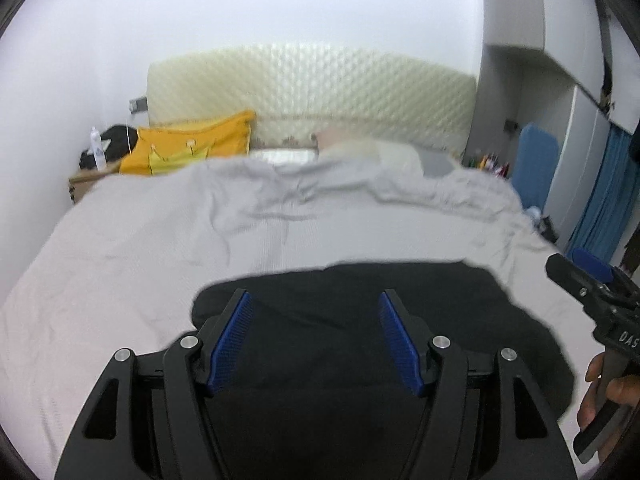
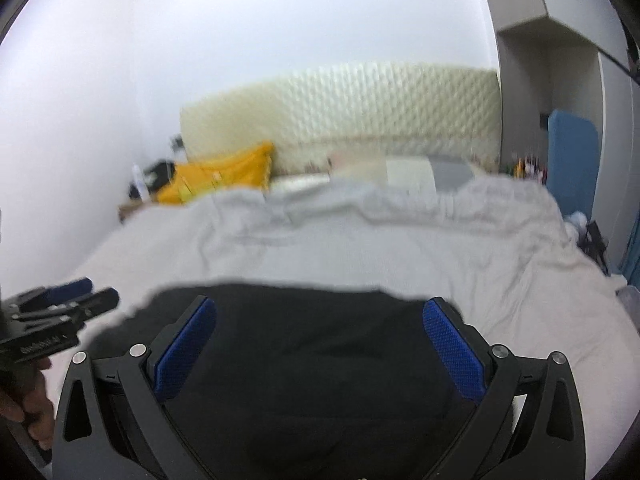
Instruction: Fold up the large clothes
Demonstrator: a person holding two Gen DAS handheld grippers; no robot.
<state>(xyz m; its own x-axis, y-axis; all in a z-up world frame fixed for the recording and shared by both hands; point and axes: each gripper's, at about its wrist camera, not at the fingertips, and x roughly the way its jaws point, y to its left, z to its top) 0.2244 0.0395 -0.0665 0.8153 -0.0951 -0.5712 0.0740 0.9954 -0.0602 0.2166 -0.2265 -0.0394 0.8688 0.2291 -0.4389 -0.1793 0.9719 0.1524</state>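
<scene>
On the near edge of the bed (image 1: 120, 264), the black garment (image 1: 360, 320) lies flat.
Your left gripper (image 1: 316, 300) and right gripper (image 2: 320, 308) hover above it, jaws spread wide, nothing between the blue pads (image 2: 456, 352).

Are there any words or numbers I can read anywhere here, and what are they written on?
"DAS": white letters on the black body of the right gripper, cut off by the picture's edge.
White lettering on the black body of the left gripper: too blurred to read.
Label on the white spray bottle beside the bed: too small to read.
</scene>
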